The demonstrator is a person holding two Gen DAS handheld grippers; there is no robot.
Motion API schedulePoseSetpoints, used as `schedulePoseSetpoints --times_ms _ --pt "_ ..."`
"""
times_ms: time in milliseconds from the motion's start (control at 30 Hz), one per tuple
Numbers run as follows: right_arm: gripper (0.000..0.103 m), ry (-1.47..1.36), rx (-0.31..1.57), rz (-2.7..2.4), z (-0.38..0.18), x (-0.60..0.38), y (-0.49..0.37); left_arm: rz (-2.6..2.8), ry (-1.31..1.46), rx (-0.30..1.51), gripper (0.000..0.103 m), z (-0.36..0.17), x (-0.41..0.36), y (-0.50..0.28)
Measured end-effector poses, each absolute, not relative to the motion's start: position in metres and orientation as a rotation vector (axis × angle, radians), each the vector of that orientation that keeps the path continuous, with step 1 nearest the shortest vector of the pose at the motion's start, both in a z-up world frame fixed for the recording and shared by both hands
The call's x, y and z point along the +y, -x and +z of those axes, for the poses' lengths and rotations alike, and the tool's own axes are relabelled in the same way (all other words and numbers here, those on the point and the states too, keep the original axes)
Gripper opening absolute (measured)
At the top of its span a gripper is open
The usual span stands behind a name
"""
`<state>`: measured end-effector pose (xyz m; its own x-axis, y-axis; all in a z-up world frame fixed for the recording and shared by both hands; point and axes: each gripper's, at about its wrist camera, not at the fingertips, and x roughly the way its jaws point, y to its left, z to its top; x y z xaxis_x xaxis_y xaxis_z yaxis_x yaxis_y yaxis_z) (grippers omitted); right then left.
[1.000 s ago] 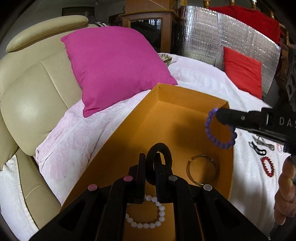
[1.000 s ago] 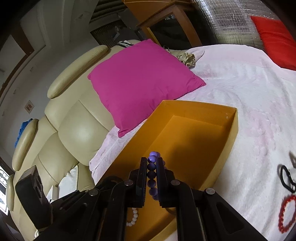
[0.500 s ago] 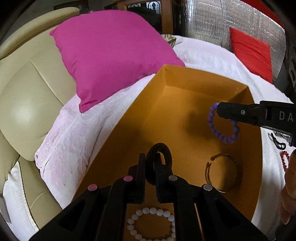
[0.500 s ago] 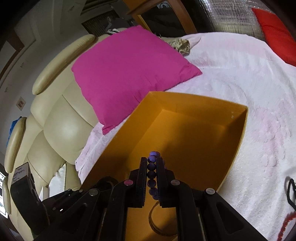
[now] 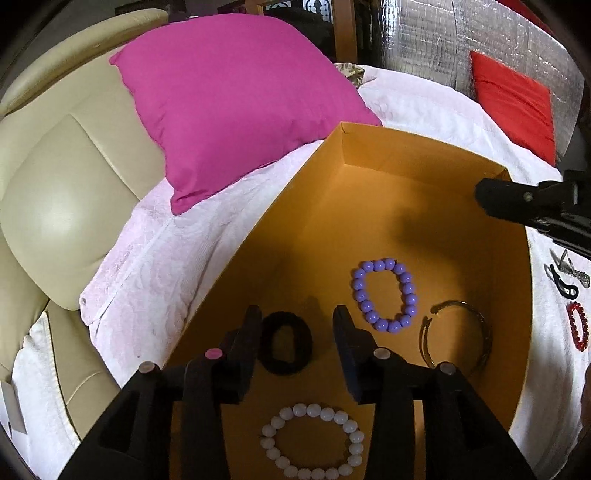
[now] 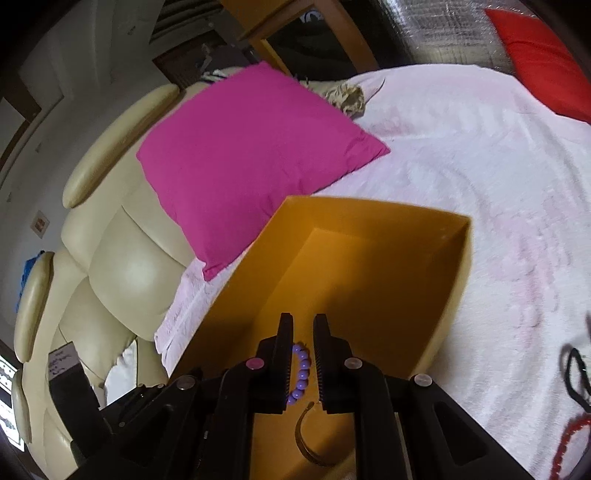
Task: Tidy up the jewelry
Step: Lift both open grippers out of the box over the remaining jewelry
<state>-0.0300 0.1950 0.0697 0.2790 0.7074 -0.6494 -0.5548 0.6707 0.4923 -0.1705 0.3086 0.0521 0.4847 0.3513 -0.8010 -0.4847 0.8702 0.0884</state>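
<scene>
Crowding the floor of the orange box point(image 5: 406, 158): a black hair tie point(image 5: 284, 367), a purple bead bracelet point(image 5: 384, 325) just right of it, a metal bangle point(image 5: 484, 332) further right again, a white bead bracelet point(image 5: 314, 410) nearest the camera, all lying flat and apart from one another. Left gripper point(image 5: 297, 314) low over the box, its fingers just opened and now well apart, the hair tie on the floor between them, free of both pads. Right gripper point(image 6: 303, 321) reaching in over the far right wall, fingers only a narrow slit apart and clamped on nothing, purple beads showing through the slit on the floor below. Nothing in the way above the jewelry except the two grippers themselves. Outside the box to the right, on the cover: a red bead bracelet point(image 5: 578, 330), a black loop point(image 5: 561, 286), a small silvery piece point(image 5: 576, 273), too small to name. Underneath everything, a white cover point(image 5: 424, 107) with a faint pink tint and a quilted, raised pattern, spread over a cream sofa point(image 5: 62, 206). Leaning on the sofa back and touching the box's far left corner, a magenta cushion point(image 5: 236, 110); further off, a red cushion point(image 5: 513, 103) against a silver foil panel point(image 5: 461, 40); beside that, a wooden frame point(image 5: 344, 33). Box of smooth matte card, straight-walled, open-topped. Sofa glossy, padded, leather-like. Beads round and shiny; bangle thin, open-ended; hair tie soft, fuzzy, oval.
</scene>
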Motion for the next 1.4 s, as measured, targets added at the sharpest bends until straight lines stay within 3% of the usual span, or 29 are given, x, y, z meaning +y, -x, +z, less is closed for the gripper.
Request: schedulePoseSetpoints --times_ms 133,200,333,867,1400 --pt "0.015 -0.189 0.955 0.840 0.078 0.174 0.034 0.499 0.153 0.928 0.045 0.058 0.296 0.176" --pt "0.021 -0.183 0.951 0.828 0.082 0.163 0.037 0.497 0.145 0.922 0.054 0.062 0.288 0.179" --pt "0.032 -0.193 0.945 0.805 0.088 0.129 0.045 0.492 0.117 0.899 0.061 0.072 0.266 0.185" --pt "0.032 -0.279 0.901 0.618 0.096 -0.044 0.065 0.452 -0.030 0.854 0.069 0.115 0.182 0.194" --pt "0.032 -0.320 0.899 0.514 0.089 -0.132 0.060 0.341 -0.235 0.825 0.071 0.137 0.072 0.174"
